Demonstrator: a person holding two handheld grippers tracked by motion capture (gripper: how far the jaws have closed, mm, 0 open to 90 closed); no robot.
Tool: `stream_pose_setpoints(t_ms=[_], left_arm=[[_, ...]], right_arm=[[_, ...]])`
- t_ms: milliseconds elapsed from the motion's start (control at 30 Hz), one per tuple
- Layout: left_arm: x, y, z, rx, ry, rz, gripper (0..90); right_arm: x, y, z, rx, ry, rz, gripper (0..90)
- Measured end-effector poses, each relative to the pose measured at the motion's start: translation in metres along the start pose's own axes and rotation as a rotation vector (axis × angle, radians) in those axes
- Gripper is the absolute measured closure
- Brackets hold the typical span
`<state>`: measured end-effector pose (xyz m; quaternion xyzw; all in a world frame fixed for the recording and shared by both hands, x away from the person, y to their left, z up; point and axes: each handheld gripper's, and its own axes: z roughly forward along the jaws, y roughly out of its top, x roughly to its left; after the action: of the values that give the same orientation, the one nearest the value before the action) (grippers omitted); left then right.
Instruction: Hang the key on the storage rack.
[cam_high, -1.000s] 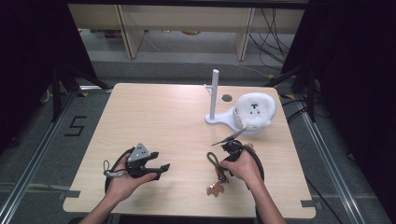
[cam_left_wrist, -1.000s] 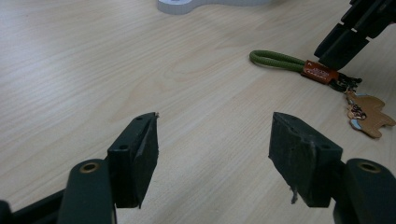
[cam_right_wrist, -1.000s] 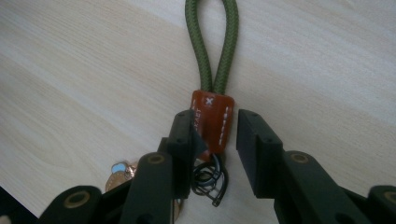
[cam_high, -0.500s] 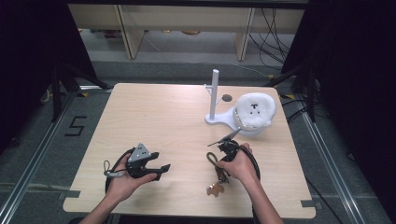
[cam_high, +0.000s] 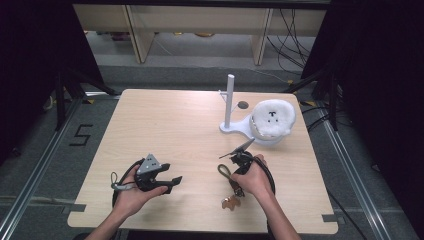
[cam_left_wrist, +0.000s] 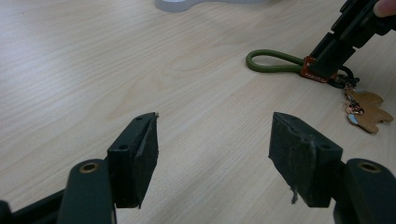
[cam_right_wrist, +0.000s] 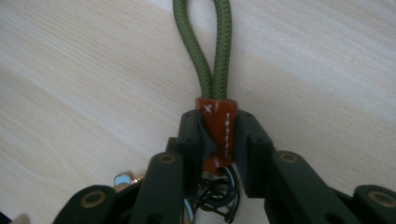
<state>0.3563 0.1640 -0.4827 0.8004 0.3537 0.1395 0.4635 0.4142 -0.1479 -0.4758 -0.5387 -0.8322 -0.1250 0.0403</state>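
My right claw (cam_right_wrist: 217, 140) is matt black plastic, and its pads press a smooth reddish-brown leather tab (cam_right_wrist: 216, 130) stitched in white. From the tab, toward twelve o'clock, runs a green braided cord (cam_right_wrist: 212, 51), rough and woven. At six o'clock dark metal rings (cam_right_wrist: 217, 193) glint faintly. The table (cam_right_wrist: 70, 84) is pale wood-grain, satin (almost no glare). My left claw (cam_left_wrist: 215, 149) has worn, dull pads (cam_left_wrist: 299, 158), frayed at one edge.

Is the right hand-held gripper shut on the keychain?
Yes, its jaws have just been closing: right hand-held gripper pinches the keychain at its red-brown leather tab.
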Motion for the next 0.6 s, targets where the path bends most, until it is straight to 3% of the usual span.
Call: stream_pose_setpoints(t_ms=[100, 167, 267, 300, 433, 533, 600], left_arm=[[0.0, 0.0, 0.0, 0.004, 0.006, -0.003, 32.4], [0.001, 0.0, 0.0, -0.002, 0.004, -0.008, 32.6], [0.002, 0.0, 0.0, -0.011, -0.011, -0.013, 32.9], [0.002, 0.0, 0.001, -0.013, -0.012, -0.015, 33.1], [0.002, 0.001, 0.001, -0.021, -0.028, -0.031, 35.5], [0.002, 0.003, 0.001, -0.048, -0.047, -0.049, 36.5], [0.002, 0.005, 0.001, -0.052, -0.047, -0.061, 37.2]], right_arm=[[-0.001, -0.001, -0.003, -0.009, 0.024, 0.002, 78.5], [-0.003, -0.005, -0.009, -0.069, 0.049, 0.011, 79.1], [-0.005, -0.008, -0.013, -0.091, 0.081, 0.007, 79.3], [-0.007, -0.009, -0.013, -0.129, 0.09, -0.031, 79.4], [-0.004, -0.016, -0.026, -0.221, 0.145, -0.001, 79.4], [-0.005, -0.019, -0.033, -0.272, 0.153, -0.013, 79.4], [-0.006, -0.022, -0.038, -0.337, 0.175, -0.039, 79.4]])
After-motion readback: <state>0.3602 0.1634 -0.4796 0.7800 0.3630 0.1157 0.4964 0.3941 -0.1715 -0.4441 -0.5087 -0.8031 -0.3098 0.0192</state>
